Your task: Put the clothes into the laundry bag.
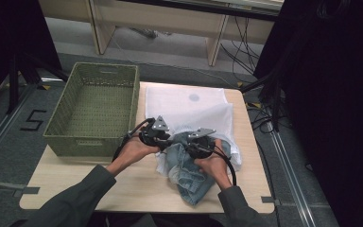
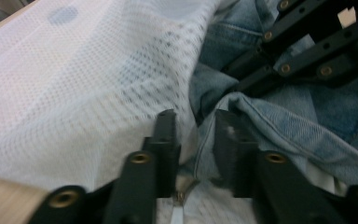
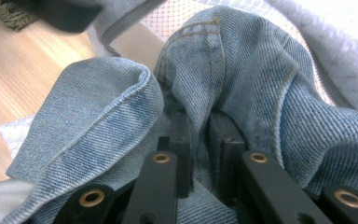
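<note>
At the near half of the table, a crumpled pair of jeans is being worked into a white mesh laundry bag, which is lying flat beyond and partly under the denim, its mouth turned toward the person. A green woven basket is standing at the table's left edge, well apart from the action.

The right gripper is being held low over the denim; in the right gripper view its jaws are being kept narrow and clamped on a raised fold of the jeans, cloth bulging up between the pads. The left gripper is being held just beside it at the bag's mouth. In the left gripper view its jaws are standing part-way apart, with the seam where mesh meets denim lying in the gap; the pads are not seen pressing on either cloth, so nothing is being held there for certain.

The stuffing step looks to be in hand, with most of the jeans lying outside the bag. The next move is being judged to call for the left jaws to be closed on the mesh rim alone, not the denim, and the mouth to be lifted open while the gripped fold is being pushed deeper inside
</note>
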